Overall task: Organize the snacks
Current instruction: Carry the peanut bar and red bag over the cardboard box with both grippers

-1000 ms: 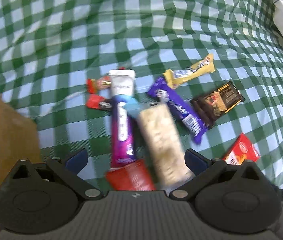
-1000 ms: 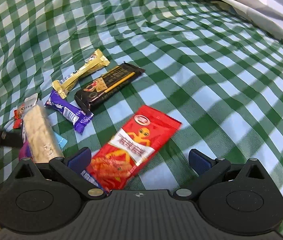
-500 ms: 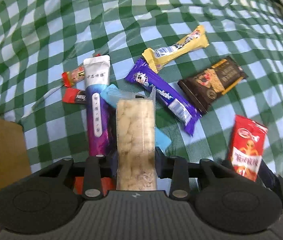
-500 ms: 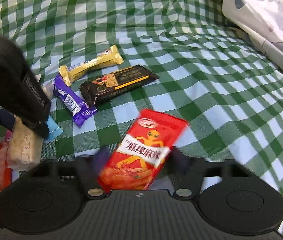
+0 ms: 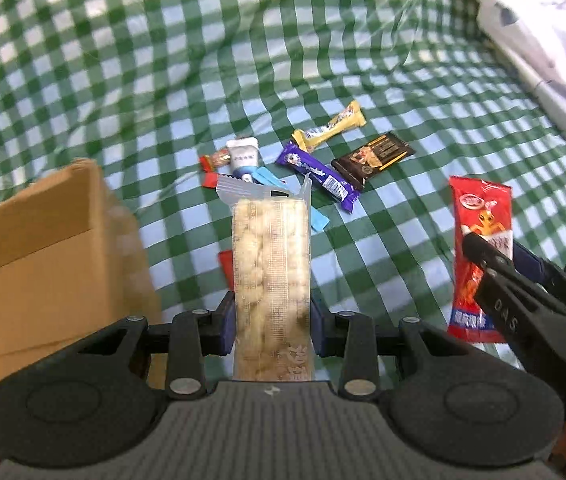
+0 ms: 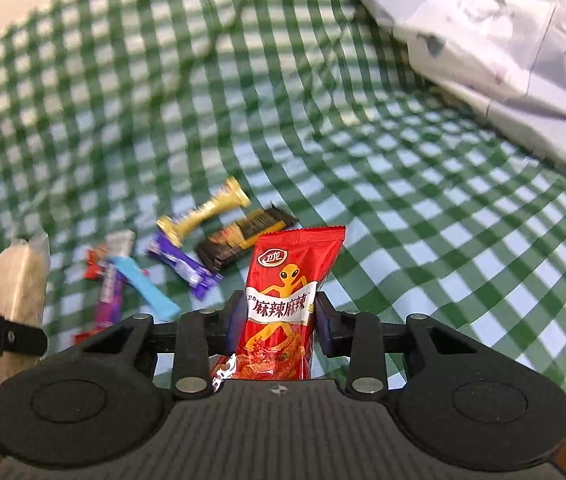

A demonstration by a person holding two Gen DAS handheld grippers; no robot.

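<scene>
both packets now lifted: left gripper (image 5: pixel 270 322) clamps the rice bar (image 5: pixel 270 280), right gripper (image 6: pixel 279 320) the red pack (image 6: pixel 283 300).

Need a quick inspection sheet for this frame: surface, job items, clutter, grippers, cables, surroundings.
Surface: green checked cloth, wrinkled.
Job's things: rice-crisp pack and red spicy pack held; gold bar, purple bar, dark bar, further small packets lie on cloth.
Clutter: nothing seen.
Grippers: left gripper shut on rice-crisp pack; right gripper shut on red spicy pack.
Cables: nothing seen.
Surroundings: cardboard box at left; white bedding at right.
</scene>
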